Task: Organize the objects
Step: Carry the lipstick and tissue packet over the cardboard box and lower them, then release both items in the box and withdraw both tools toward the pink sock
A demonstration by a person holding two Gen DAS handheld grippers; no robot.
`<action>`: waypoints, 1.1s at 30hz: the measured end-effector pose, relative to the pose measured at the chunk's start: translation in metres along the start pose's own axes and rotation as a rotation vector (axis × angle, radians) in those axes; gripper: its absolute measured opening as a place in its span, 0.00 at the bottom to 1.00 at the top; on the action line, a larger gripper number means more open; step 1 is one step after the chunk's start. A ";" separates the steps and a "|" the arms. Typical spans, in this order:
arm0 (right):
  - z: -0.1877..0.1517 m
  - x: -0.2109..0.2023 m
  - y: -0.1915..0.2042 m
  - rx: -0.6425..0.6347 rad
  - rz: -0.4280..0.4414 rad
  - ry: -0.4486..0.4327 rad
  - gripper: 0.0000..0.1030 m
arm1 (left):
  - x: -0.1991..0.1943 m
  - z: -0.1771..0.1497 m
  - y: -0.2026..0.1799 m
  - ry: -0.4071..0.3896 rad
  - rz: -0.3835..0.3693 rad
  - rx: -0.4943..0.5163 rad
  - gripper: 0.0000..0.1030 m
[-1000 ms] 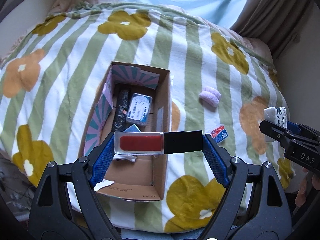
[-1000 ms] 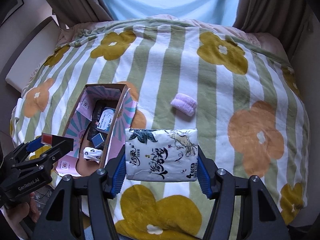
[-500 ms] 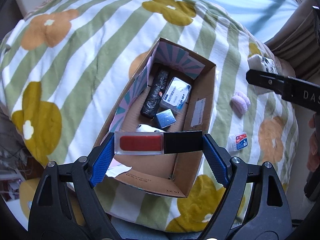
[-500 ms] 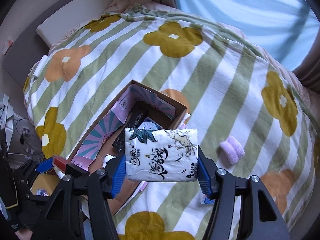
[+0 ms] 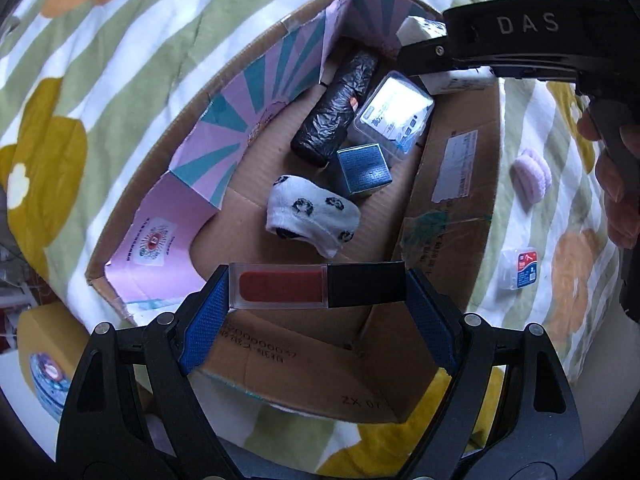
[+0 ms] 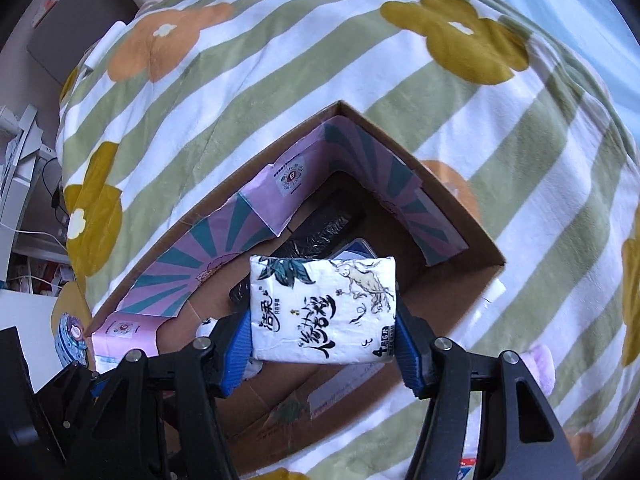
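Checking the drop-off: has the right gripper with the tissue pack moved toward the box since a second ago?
Yes. The right gripper, shut on the tissue pack, has swung from over the blanket beside the cardboard box to over its open inside.

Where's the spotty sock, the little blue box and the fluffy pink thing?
Sock (image 5: pixel 312 211), left wrist view, middle of its white body.
Blue box (image 5: pixel 363 167), left wrist view, its top face.
Pink thing (image 5: pixel 532 178), left wrist view, middle of it, on the blanket outside the carton.
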State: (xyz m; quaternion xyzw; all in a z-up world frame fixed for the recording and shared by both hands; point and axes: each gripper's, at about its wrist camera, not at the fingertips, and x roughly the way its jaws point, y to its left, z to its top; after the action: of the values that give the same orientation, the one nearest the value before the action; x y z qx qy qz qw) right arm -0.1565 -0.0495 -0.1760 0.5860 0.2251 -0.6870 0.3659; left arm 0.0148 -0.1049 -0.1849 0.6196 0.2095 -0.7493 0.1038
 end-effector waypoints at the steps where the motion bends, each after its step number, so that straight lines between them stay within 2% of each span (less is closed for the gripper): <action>1: 0.001 0.006 0.001 -0.013 0.004 0.003 0.56 | 0.005 0.000 -0.002 0.002 0.011 0.013 0.81; 4: 0.002 0.018 0.003 -0.040 0.018 0.011 0.56 | 0.011 0.003 -0.009 -0.002 0.043 0.038 0.81; 11: 0.007 0.023 -0.001 -0.043 0.040 0.018 0.56 | 0.005 0.001 -0.020 0.000 0.049 0.057 0.81; 18: 0.010 0.023 0.000 -0.051 0.069 0.034 0.56 | 0.017 0.004 -0.026 0.041 0.087 0.075 0.81; 19: 0.011 0.025 0.000 -0.047 0.065 0.037 0.60 | 0.018 0.004 -0.026 0.046 0.102 0.078 0.84; 20: 0.011 0.024 0.000 -0.042 0.058 0.023 0.74 | 0.019 0.004 -0.027 0.050 0.114 0.078 0.99; 22: 0.009 0.022 0.000 -0.032 0.044 -0.013 0.98 | 0.016 0.004 -0.028 0.038 0.114 0.073 1.00; 33: 0.004 0.014 -0.003 -0.013 0.044 -0.026 0.99 | 0.017 -0.001 -0.032 0.054 0.083 0.056 1.00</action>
State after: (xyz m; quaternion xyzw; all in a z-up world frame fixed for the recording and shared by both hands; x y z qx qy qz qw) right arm -0.1619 -0.0546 -0.1892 0.5793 0.2118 -0.6850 0.3876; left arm -0.0013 -0.0745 -0.1955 0.6503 0.1653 -0.7330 0.1120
